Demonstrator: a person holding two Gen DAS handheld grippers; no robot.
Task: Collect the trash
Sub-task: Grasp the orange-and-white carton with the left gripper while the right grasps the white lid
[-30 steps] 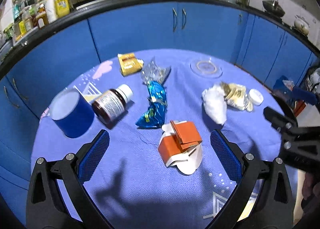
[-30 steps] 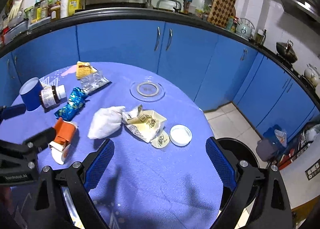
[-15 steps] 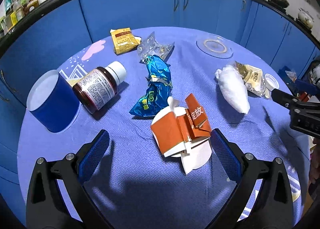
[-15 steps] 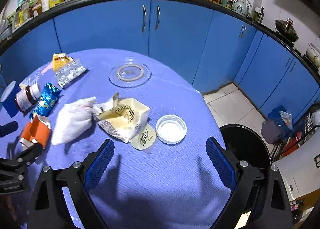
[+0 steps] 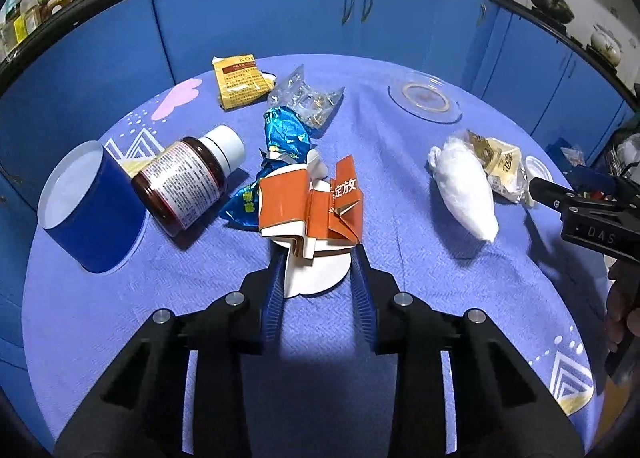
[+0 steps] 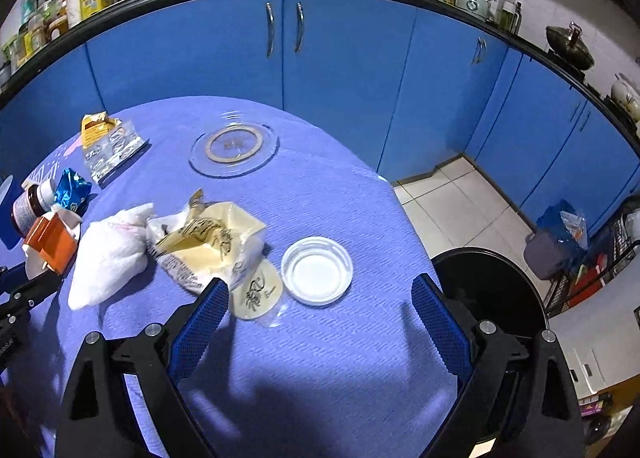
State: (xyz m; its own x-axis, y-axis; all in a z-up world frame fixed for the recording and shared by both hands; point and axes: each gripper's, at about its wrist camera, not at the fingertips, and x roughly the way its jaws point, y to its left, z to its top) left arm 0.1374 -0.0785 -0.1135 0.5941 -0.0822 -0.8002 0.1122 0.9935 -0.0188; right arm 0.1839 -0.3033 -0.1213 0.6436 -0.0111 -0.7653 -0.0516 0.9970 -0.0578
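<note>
A crushed orange and white carton [image 5: 310, 214] lies on the blue tablecloth [image 5: 320, 358]. My left gripper [image 5: 319, 258] is shut on its near white end. A blue foil wrapper [image 5: 280, 142], a white crumpled bag [image 5: 464, 186] and a cream wrapper [image 5: 500, 166] lie around it. My right gripper [image 6: 320, 290] is open and empty above a white plastic lid [image 6: 317, 270]; the cream wrapper [image 6: 208, 242] touches its left finger. The orange carton [image 6: 50, 244] shows at the far left there. A black trash bin [image 6: 492, 290] stands on the floor at the table's right.
A brown pill bottle [image 5: 188, 178] and a blue cup [image 5: 88, 210] lie left of the carton. A yellow packet [image 5: 240, 80], a clear wrapper [image 5: 308, 102] and a glass dish [image 6: 234, 148] are farther back. Blue cabinets [image 6: 340, 58] ring the table.
My left gripper moved forward to the orange carton and closed its fingers on it. My right gripper moved forward and down toward the white lid and stays open.
</note>
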